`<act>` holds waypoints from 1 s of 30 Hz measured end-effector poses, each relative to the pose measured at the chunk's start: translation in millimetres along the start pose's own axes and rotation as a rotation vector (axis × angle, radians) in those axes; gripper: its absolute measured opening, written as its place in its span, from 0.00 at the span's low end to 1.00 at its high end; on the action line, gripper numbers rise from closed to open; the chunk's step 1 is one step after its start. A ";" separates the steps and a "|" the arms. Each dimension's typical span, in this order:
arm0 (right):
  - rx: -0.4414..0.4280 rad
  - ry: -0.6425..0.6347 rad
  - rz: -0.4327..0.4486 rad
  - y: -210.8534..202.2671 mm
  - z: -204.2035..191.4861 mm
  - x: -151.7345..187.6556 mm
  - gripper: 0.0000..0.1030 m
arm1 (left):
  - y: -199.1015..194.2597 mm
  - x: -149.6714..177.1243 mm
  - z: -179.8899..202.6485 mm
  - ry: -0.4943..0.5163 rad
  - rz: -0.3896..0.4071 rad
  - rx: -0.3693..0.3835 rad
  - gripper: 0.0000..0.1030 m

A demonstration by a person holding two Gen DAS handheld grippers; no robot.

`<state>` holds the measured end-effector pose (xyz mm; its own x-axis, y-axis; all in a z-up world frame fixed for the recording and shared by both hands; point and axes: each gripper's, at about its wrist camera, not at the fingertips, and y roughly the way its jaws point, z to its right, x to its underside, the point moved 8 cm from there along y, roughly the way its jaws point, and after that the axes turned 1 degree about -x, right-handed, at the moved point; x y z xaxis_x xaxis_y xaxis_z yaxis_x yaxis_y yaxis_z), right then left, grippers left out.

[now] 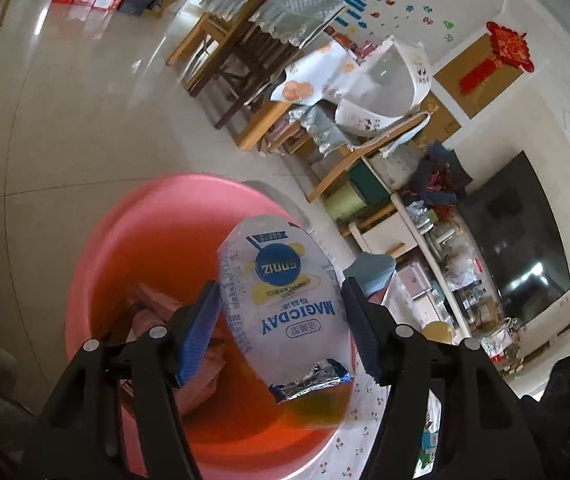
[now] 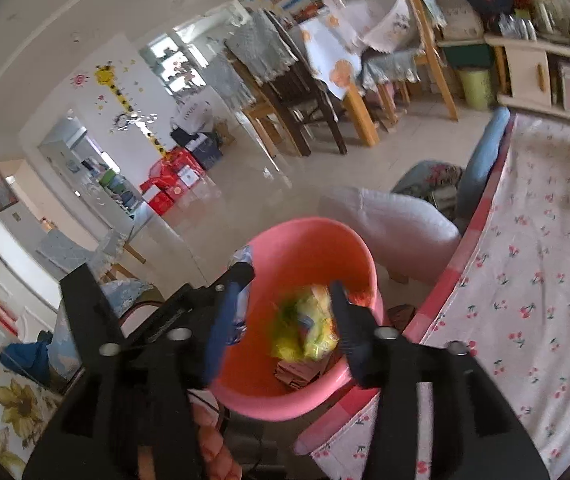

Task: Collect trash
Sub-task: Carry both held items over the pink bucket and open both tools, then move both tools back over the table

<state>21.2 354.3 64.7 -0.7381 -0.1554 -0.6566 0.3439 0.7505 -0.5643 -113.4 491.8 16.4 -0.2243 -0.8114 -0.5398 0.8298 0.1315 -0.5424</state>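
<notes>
A pink plastic basin (image 1: 157, 248) sits below my left gripper (image 1: 281, 324), which is open over it. A white and blue snack wrapper (image 1: 285, 300) hangs loose between the spread fingers, above the basin. Pink wrappers (image 1: 165, 312) lie inside the basin. In the right wrist view the same basin (image 2: 317, 240) is beyond my right gripper (image 2: 281, 320), which is open. A blurred yellow-green wrapper (image 2: 305, 328) is between its fingers, over the basin.
A table with a cherry-print cloth (image 2: 525, 280) lies to the right of the basin. A white pillow (image 2: 389, 224) and a blue stool (image 2: 485, 160) stand behind it. Wooden chairs (image 1: 245, 60) and a cluttered shelf (image 1: 425, 240) stand across the tiled floor.
</notes>
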 end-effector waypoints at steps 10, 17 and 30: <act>0.155 0.038 0.048 -41.2 55.1 25.2 0.79 | 10.9 9.9 17.8 0.118 -0.001 -0.016 0.81; 0.328 0.026 -0.002 -86.8 103.9 72.3 0.79 | 15.3 35.3 63.4 0.274 -0.016 0.087 0.84; 0.512 0.115 -0.089 -173.5 161.0 118.0 0.93 | 8.4 65.2 120.6 0.378 0.006 0.181 0.84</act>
<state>-32.1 102.3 4.5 -0.8263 -0.1113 -0.5521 0.4951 0.3239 -0.8062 -59.4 371.3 54.3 -0.3633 -0.5404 -0.7589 0.9004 0.0055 -0.4350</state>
